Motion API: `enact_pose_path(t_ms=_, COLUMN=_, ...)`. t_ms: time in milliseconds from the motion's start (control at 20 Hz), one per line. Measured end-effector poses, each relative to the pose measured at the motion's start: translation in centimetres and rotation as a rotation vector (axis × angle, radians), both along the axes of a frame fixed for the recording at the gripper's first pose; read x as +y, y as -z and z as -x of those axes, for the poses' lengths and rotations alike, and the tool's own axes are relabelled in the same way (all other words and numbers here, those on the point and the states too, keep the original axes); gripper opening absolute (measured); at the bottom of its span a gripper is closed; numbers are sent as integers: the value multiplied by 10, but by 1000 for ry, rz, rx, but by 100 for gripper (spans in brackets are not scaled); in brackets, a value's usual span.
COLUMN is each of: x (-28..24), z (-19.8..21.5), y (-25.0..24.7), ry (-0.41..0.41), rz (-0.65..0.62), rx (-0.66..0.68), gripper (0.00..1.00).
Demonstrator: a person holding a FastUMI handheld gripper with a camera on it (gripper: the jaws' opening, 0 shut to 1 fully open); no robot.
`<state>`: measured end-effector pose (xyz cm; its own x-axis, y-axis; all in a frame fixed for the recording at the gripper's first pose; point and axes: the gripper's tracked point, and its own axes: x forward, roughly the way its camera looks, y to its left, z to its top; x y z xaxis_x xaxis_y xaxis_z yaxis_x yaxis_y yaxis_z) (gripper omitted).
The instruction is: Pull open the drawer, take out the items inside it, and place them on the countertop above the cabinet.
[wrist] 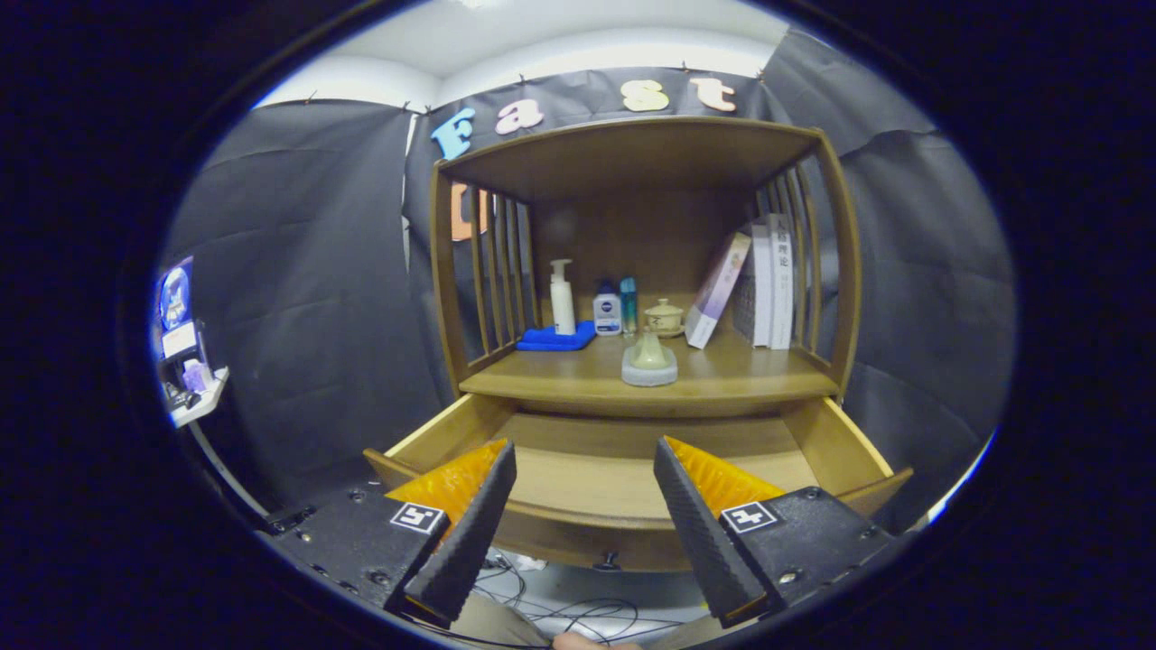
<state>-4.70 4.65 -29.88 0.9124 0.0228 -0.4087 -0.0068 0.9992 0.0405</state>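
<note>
Gripper view: the gripper (585, 456) is spread wide and holds nothing, its two fingers (470, 528) parted above the front edge of the drawer (623, 478). Taking the drawer as the landmark: it is pulled open, directly ahead of and below the fingers, its long axis running crosswise to them, its knob (607, 564) showing on the front panel beneath the fingers. What can be seen of the drawer floor between the fingers looks bare; the near strip behind the front panel is hidden, so I cannot tell if anything is left there. Just above and behind the drawer lies the countertop (722, 375), and on it, nearest the drawer, a pale lidded pot on a round base (648, 359). Further back from the drawer stand a pump bottle (562, 296), a blue cloth (555, 339), small bottles (616, 308), a lidded cup (665, 317) and leaning books (754, 284). By my judgement the emptying is done or nearly so; any next reach goes down and forward into the drawer
</note>
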Motion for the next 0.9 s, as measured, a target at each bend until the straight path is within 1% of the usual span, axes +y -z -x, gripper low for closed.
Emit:
enact_pose_path(t_ms=150, x=-11, z=20, y=24, ry=20, rz=10, rx=7, gripper=97)
enact_pose_path(t_ms=250, x=-17, z=30, y=45, ry=34, rz=28, rx=47, gripper=96)
enact_pose_path(t_ms=400, x=-19, z=39, y=76, ry=57, rz=19, rx=117, gripper=96)
enact_pose_path(t_ms=550, x=-28, z=32, y=100, ry=113, rz=13, rx=165, gripper=96)
enact_pose_path(t_ms=700, x=-31, z=23, y=108, ry=176, rz=-1, rx=179, gripper=97)
enact_pose_path(t_ms=900, x=-32, z=19, y=110, ry=246, rz=65, rx=184, gripper=97)
